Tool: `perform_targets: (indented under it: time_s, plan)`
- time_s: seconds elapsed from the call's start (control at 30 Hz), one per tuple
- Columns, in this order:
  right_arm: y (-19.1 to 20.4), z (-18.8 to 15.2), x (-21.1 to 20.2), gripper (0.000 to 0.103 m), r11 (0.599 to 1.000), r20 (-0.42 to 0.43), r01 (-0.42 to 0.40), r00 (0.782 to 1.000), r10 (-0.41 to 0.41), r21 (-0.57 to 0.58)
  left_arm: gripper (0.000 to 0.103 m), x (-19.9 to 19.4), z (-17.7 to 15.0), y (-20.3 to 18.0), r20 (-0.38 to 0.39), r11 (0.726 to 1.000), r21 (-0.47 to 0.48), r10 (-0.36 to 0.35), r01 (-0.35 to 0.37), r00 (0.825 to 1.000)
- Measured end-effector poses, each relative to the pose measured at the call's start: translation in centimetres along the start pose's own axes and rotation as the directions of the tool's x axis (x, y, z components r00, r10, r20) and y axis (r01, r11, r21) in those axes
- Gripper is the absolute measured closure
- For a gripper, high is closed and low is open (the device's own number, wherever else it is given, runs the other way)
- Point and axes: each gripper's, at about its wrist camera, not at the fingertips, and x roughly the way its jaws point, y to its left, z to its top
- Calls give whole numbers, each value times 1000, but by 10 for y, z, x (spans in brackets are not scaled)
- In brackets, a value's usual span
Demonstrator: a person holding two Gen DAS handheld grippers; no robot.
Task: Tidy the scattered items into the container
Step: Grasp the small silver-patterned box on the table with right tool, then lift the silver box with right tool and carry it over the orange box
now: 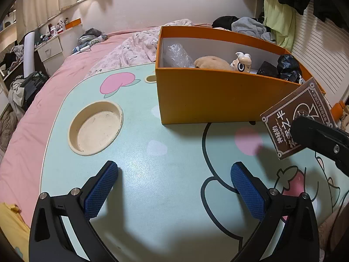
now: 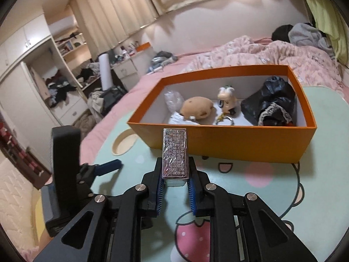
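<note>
An orange box (image 2: 229, 140) stands on the cartoon-printed lap table (image 2: 272, 196), holding a tan plush (image 2: 197, 108), a small white figure (image 2: 226, 98), a black bag (image 2: 270, 104) and a clear plastic wrap (image 2: 172, 99). My right gripper (image 2: 174, 166) is shut on a brown card deck (image 2: 174, 152), held above the table just in front of the box. The deck (image 1: 298, 120) also shows at the right of the left wrist view, beside the box (image 1: 218, 96). My left gripper (image 1: 174, 170) stands open over the bare table (image 1: 165, 207), with nothing between its blue pads.
A round cup recess (image 1: 96, 128) is set in the table at the left. The table rests on a pink bed (image 1: 65, 78) with a rumpled quilt (image 2: 272, 54) behind the box. Clothes (image 1: 246, 25) are piled at the back right, and cluttered shelves (image 2: 63, 85) stand at left.
</note>
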Motion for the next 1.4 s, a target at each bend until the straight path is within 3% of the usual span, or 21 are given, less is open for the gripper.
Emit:
perform_targets:
  time_s: [0.9,1.17,1.4]
  plan:
    - [7,1,-4,82,999,34,1,999,0,-40,0,0,1,0,0,1000,-1,0,0,1000]
    - [7,14,-7,83,997,63,44,997,-40,-57,0,0,1,0,1,1000,-1,-1,1,1000]
    - [10,45,-5,83,982,106,139,986,-126,-128,0,0,0,0,1,1000,-2,-1,1,1000]
